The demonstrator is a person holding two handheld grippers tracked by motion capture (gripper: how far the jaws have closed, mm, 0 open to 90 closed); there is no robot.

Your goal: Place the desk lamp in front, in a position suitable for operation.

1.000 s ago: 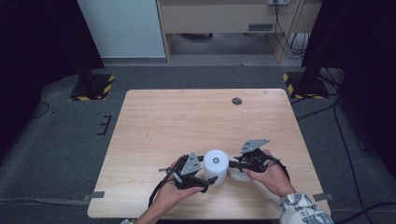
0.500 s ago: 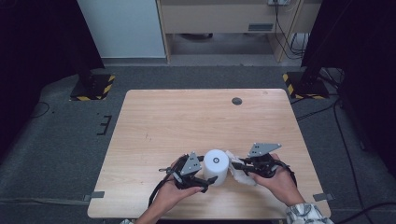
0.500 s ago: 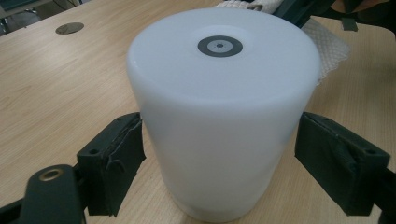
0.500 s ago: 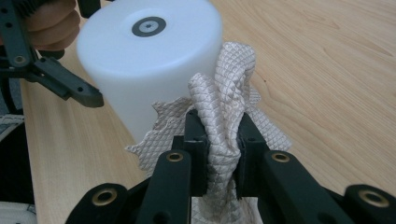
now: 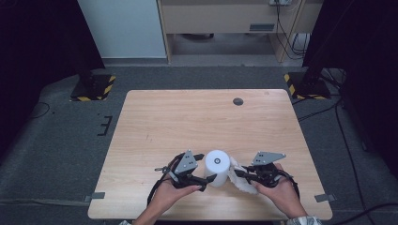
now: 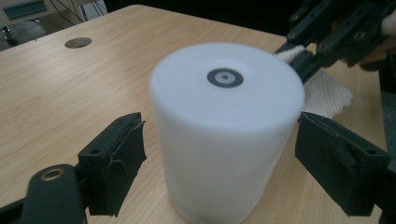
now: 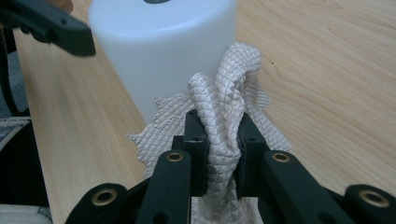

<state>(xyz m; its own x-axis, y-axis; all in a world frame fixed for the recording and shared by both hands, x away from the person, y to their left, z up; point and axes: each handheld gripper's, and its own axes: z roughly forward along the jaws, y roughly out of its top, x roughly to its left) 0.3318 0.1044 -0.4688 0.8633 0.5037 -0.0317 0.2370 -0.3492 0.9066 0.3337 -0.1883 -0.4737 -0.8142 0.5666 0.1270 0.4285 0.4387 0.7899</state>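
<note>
While the white cylinder (image 5: 217, 167) stands upright on the wooden table (image 5: 187, 117), near the edge at the person's side, both grippers are close to it. It has a flat top with a small dark ring in the middle.

In the left gripper view, the left gripper (image 6: 219, 163) has its two black jaws wide apart, one on each side of the cylinder. A narrow gap shows at the left pad, and the right pad looks just beside the wall of the cylinder; I cannot tell if it touches. So this gripper is around the cylinder but does not clamp it.

In the right gripper view, the right gripper (image 7: 223, 140) has its jaws closed tightly on a bunched white cloth (image 7: 229, 107) with a small diamond pattern. The pinched part of the cloth rises above the jaws and leans against the lower side of the cylinder, and the rest spreads flat on the table beside the base.

In the high view, the left gripper (image 5: 206, 177) is at the left of the cylinder and the right gripper (image 5: 237, 173) at its right, with the cloth (image 5: 241, 180) between the right gripper and the cylinder. A small dark round disc (image 5: 238, 101) lies well apart, near the far edge of the table.
</note>
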